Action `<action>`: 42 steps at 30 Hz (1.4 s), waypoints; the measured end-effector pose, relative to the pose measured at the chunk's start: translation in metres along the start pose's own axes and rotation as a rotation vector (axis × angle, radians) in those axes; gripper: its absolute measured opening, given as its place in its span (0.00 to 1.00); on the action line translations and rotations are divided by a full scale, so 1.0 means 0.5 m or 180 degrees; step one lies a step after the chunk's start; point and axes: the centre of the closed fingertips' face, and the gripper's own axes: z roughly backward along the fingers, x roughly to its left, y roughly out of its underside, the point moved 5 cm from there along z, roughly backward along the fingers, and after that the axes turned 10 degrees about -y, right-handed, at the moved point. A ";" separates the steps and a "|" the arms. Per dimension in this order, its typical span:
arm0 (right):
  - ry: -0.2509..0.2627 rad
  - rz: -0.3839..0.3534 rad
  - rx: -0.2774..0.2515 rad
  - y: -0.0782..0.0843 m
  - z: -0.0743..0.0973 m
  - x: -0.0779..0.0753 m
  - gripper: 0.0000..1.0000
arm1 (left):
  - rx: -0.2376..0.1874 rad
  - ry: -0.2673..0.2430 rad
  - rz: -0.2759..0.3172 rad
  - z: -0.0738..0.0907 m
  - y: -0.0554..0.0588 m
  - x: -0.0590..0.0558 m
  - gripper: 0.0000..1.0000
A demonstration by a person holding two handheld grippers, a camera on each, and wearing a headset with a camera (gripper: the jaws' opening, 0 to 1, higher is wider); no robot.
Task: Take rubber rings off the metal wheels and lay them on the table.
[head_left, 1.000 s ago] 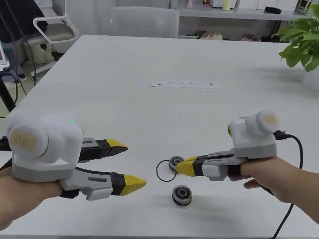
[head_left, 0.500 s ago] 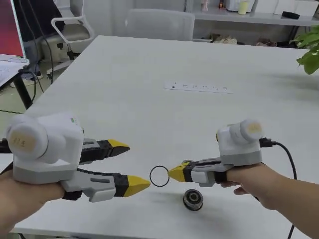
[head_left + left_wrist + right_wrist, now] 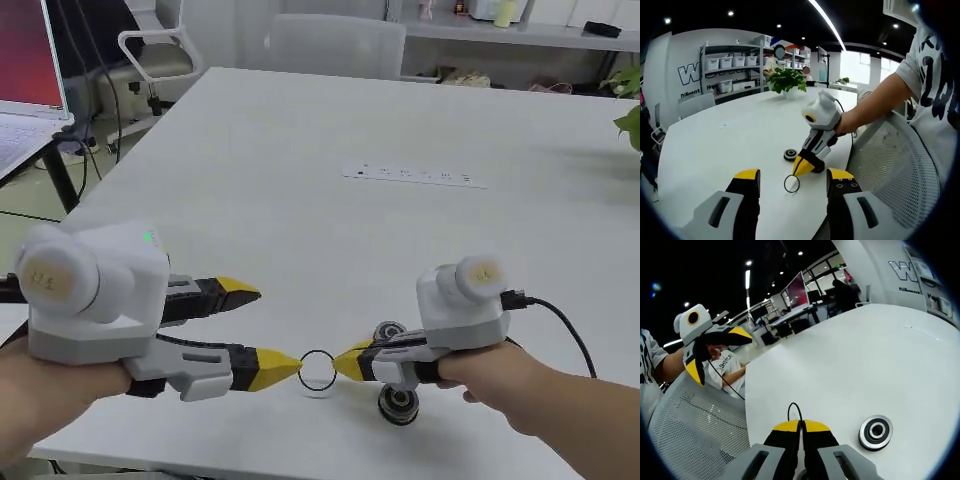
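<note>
A second ago the rubber ring (image 3: 318, 352) lay against a wheel beside the tip of the right tongs (image 3: 340, 365). Now it is clear of both wheels and has been drawn to the left, towards the left tongs (image 3: 272, 330). By my reading this ring is off its wheel and only needs laying down on the counter (image 3: 300, 200).

The right tongs are pressed together, pinching the ring's right edge at their yellow tips. The ring sits low over the near edge of the counter, and I cannot tell whether it touches. The left tongs are wide apart and hold nothing, with the lower tip just beside the ring's left edge.

The near wheel (image 3: 398, 406) looks to be still wearing dark rubber, so it is likely next. The far wheel (image 3: 388, 329) peeks out behind the right tongs.
</note>
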 end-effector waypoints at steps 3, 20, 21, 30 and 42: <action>0.0019 0.0063 0.0039 0.006 -0.004 -0.002 0.00 | 0.0003 0.0001 0.0007 -0.001 0.000 0.000 0.50; 0.0113 0.0251 0.0004 0.001 0.030 -0.005 0.20 | 0.0053 0.0045 -0.0003 -0.013 0.001 -0.011 0.50; 0.0115 0.0267 -0.0005 -0.002 0.036 -0.004 0.21 | 0.0049 0.0054 -0.0001 -0.014 -0.001 -0.013 0.50; 0.0153 0.0314 -0.0142 -0.015 0.075 0.001 0.24 | 0.0075 0.0110 -0.0054 -0.028 -0.010 -0.020 0.50; 0.0227 0.0301 -0.0249 -0.008 0.138 0.006 0.27 | 0.0093 0.0250 -0.0128 -0.067 -0.028 -0.037 0.50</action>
